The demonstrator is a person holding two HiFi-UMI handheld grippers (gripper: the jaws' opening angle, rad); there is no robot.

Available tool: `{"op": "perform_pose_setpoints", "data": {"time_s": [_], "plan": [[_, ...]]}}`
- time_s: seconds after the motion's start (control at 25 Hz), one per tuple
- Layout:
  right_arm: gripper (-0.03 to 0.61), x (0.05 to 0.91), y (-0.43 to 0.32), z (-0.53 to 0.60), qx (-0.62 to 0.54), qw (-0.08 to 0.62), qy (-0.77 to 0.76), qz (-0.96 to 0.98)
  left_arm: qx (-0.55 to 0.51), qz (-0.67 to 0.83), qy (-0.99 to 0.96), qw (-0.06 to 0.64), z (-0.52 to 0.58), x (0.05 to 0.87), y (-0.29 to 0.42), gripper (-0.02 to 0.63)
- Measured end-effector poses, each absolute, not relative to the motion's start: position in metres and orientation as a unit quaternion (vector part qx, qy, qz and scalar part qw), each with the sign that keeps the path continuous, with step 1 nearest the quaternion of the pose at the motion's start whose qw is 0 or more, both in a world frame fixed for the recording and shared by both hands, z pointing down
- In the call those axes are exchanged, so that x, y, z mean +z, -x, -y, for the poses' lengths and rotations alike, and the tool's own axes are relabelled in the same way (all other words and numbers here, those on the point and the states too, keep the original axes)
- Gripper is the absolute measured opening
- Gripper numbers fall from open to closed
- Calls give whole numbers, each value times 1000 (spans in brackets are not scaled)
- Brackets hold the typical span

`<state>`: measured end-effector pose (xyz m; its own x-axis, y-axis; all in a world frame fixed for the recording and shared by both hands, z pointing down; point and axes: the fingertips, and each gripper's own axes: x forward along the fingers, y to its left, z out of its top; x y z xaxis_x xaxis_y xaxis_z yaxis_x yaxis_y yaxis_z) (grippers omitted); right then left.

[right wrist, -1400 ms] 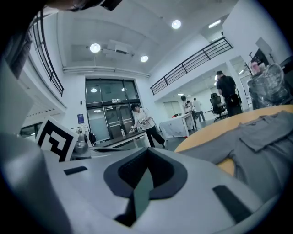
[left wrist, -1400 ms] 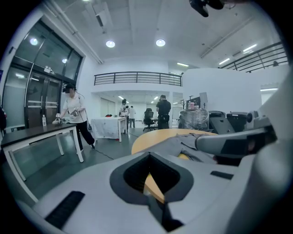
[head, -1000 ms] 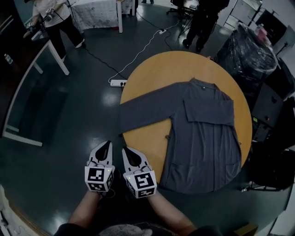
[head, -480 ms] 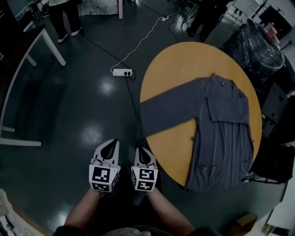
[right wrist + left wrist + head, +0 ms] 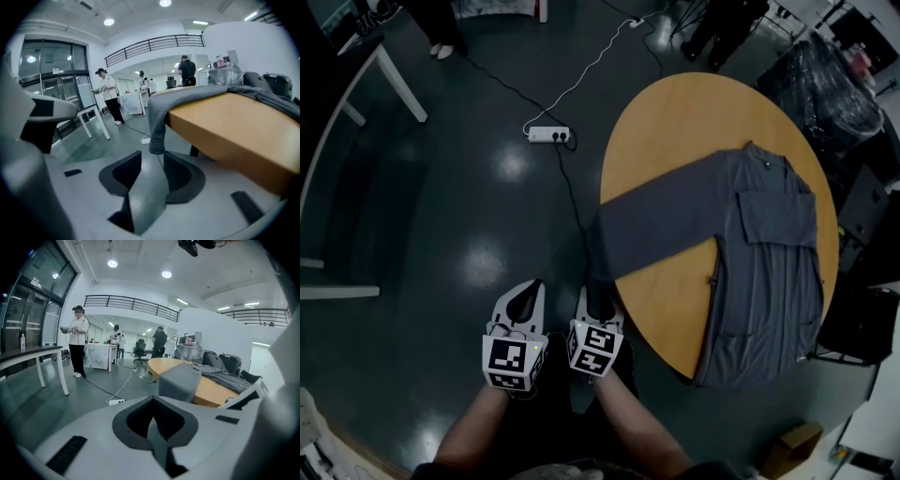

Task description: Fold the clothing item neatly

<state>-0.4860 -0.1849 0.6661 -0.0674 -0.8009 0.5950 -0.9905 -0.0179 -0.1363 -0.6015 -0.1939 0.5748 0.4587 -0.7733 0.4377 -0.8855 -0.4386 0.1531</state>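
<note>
2 claws hover beside the table (image 5: pixel 694 122): my left claw (image 5: pixel 525 292) is pinched tight, empty; my right claw (image 5: pixel 600 305) has just been opening, nothing between its jaws. The grey shirt (image 5: pixel 769 253) lies on top, 1 sleeve (image 5: pixel 656 230) dangling off the edge just ahead. Tugging that sleeve downward could drag the whole shirt off

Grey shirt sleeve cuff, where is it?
Head view: the grey cuff hangs off the round orange table's left edge, beyond the right gripper, whose empty jaws have just been opening.
</note>
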Motion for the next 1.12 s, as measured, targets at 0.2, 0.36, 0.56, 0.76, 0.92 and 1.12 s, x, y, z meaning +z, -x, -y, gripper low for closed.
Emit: {"op": "perform_pose_setpoints", "data": {"time_s": [0.2, 0.36, 0.56, 0.76, 0.92, 1.12], "plan": [[123, 665, 482, 198, 272, 149, -688, 656, 160, 484, -840, 185, 197, 584, 600, 8], [28, 661, 486, 202, 262, 161, -676, 670, 162, 478, -844, 180, 200, 581, 601, 8], [14, 634, 500, 194, 259, 166, -646, 698, 176, 481, -841, 176, 198, 571, 607, 8], [14, 589, 498, 189, 259, 154, -621, 723, 169, 482, -843, 166, 202, 549, 598, 8], [14, 547, 491, 191, 237, 140, -602, 750, 152, 483, -848, 159, 209, 529, 584, 8], [14, 508, 457, 200, 223, 132, -605, 753, 130, 476, -857, 147, 216, 499, 554, 8]]}}
